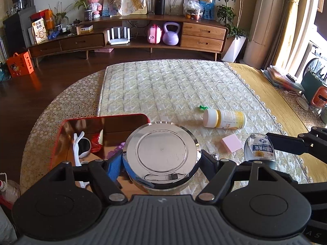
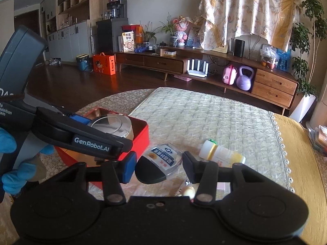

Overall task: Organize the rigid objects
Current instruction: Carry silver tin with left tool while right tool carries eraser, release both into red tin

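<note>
Objects counted: one round steel tin (image 1: 161, 155), clamped at its sides by the left gripper (image 1: 162, 163) and held over the right end of one red box (image 1: 65, 126). Inside the box, one pair of white sunglasses (image 1: 81, 147) plus red and purple bits, partly hidden behind the tin. One clear dark-capped bottle (image 2: 161, 163) lying between the spread fingers of the right gripper (image 2: 159, 168), not pinched. Farther out on the quilted mat (image 1: 163, 85): one white-and-yellow pill bottle (image 1: 224, 119) on its side, one pink block (image 1: 231, 144), one small green piece (image 1: 203, 107).
</note>
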Available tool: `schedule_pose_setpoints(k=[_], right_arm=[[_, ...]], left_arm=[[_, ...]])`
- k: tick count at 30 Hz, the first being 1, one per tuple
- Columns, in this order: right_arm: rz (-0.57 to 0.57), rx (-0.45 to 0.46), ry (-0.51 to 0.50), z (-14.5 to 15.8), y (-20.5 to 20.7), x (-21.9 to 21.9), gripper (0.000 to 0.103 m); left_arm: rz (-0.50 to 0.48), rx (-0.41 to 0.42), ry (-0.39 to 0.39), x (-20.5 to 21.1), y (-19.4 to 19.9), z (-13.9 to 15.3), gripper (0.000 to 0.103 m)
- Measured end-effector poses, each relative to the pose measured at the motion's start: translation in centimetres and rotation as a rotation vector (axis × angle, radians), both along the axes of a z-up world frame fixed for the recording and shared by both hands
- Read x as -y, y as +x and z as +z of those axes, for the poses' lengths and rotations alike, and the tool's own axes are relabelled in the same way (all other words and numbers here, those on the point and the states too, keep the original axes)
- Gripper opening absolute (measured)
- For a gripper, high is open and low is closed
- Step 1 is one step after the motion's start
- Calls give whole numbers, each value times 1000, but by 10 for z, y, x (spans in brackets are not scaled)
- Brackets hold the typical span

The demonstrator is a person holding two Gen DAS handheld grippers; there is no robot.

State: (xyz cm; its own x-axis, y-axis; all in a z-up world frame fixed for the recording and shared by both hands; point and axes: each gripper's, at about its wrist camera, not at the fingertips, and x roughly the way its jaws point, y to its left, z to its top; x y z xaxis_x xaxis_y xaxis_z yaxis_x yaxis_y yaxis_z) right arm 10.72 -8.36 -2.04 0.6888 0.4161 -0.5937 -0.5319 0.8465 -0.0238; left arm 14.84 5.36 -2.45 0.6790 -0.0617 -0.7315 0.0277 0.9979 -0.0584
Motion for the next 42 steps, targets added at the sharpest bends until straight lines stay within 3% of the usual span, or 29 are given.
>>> schedule_pose_setpoints(k=[10, 20, 34, 37, 42], right_arm=[[55, -10, -15, -2, 1, -48, 49], [87, -87, -20, -24, 17, -90, 49], [150, -160, -122, -66, 36, -146, 49], [145, -198, -116, -72, 42, -149, 33], [137, -215, -132, -80, 45, -150, 34]], left_arm=[[72, 33, 12, -61, -1, 9, 77], [121, -14, 23, -106, 13, -20, 77], [117, -80, 26, -117, 47, -60, 77], [113, -92, 30, -115, 54, -66, 77], [106, -108, 41, -114, 63, -75, 77]])
